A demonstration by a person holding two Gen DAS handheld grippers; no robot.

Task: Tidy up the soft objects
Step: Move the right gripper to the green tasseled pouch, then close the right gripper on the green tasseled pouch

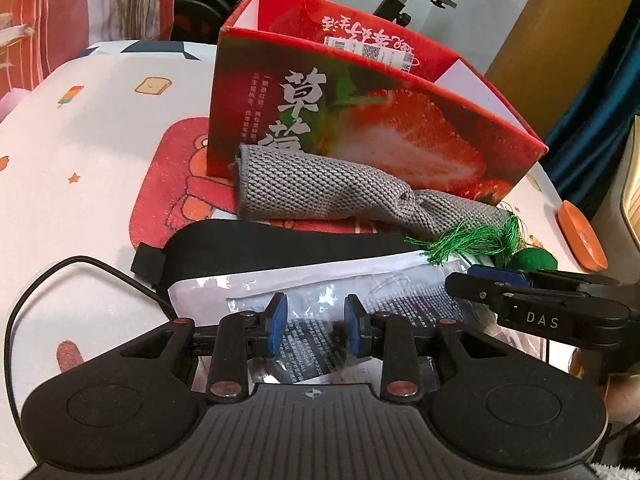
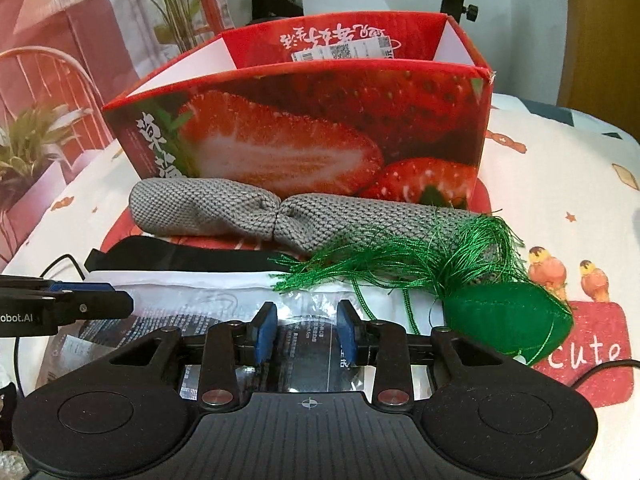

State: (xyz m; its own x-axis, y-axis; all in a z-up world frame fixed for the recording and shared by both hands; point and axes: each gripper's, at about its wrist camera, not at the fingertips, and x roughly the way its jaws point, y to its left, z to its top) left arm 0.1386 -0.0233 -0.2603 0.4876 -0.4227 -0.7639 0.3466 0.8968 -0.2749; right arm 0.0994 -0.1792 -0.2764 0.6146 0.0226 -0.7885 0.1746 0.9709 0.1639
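On the table covered with a white cartoon-printed cloth (image 1: 100,128), a grey knitted pouch (image 2: 224,212) is laid against the red strawberry-printed cardboard box (image 2: 320,132). Both the left tongs (image 1: 316,322) and right tongs (image 2: 306,330) are held slightly spread, pinching nothing, above a clear plastic packet (image 1: 248,292); a green tassel ornament (image 2: 500,320) is seen beside.

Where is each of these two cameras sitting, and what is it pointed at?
Left wrist view: sits on the left claw, looking down over a plastic packet toward the strawberry box; the right claw pokes in.
Right wrist view: sits on the right claw, facing the same box; the left claw pokes in.
Both share the grey knitted pouch and green tassel.
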